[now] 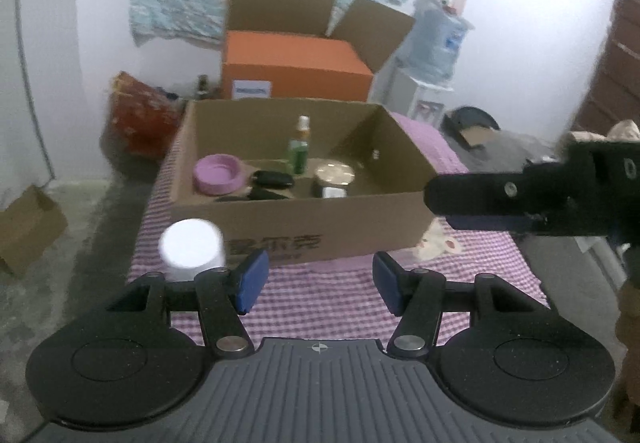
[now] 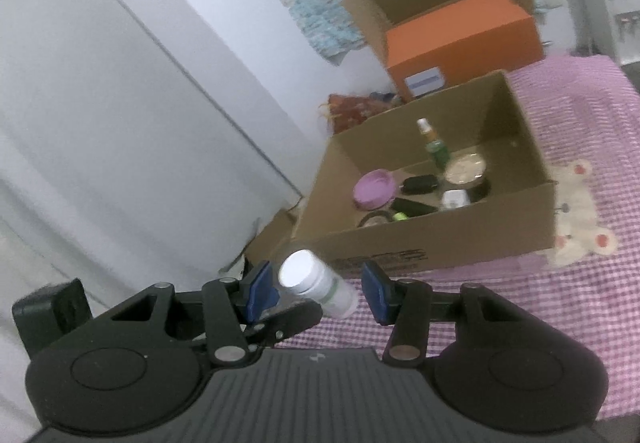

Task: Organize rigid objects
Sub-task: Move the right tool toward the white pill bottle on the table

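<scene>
Jaws on both my left gripper (image 1: 316, 279) and right gripper (image 2: 320, 293) stand part open, gripping nothing; white cylindrical plastic bottle (image 1: 191, 249) stands near the open brown cardboard box (image 1: 304, 219), left.

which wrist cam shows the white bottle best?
Right wrist. There the white bottle sits uncovered between that gripper's pads, showing its cap, side and a green band, beside the cardboard box. In the left wrist view the white bottle is blurred and its base is hidden behind the left gripper's linkage.
</scene>
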Tool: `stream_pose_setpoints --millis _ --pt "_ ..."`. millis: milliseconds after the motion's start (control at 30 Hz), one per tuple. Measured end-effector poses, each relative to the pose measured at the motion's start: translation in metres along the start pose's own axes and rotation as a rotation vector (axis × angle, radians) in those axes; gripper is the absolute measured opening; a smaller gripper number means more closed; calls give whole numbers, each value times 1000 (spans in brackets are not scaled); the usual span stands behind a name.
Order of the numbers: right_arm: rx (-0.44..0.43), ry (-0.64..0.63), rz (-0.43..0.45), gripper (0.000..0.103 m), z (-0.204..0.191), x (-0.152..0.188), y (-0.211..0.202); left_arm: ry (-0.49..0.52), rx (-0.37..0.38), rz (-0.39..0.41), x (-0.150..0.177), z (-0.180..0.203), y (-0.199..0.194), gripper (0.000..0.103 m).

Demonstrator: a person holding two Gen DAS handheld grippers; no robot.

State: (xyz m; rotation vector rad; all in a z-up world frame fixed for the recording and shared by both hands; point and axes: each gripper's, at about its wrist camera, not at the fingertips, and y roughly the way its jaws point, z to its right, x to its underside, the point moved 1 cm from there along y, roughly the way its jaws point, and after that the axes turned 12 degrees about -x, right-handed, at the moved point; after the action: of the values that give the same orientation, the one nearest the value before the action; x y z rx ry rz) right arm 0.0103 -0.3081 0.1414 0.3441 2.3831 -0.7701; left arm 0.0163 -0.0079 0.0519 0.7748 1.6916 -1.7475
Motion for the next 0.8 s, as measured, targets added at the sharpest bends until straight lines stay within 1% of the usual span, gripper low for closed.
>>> stream_pose_setpoints --millis 167,267,433,567,700,800 --pt "-30 -9 -54 52 -13 2 29 -37 -63 13 6 -24 -9 58" --pt "-45 -15 -97 52 -19 4 50 -52 -116 21 12 -39 -12 58" --pt "-79 -22 -154 52 -29 7 81 -74 -168 9 20 -62 -12 58" --pt "-96 -27 -183 52 -35 6 102 -80 -191 10 23 -73 -9 58" --pt "-94 -28 -197 52 -37 4 116 -88 -205 8 26 -80 -4 59" --pt "-86 -25 -215 52 -36 3 125 -106 -200 0 33 -86 -1 59"
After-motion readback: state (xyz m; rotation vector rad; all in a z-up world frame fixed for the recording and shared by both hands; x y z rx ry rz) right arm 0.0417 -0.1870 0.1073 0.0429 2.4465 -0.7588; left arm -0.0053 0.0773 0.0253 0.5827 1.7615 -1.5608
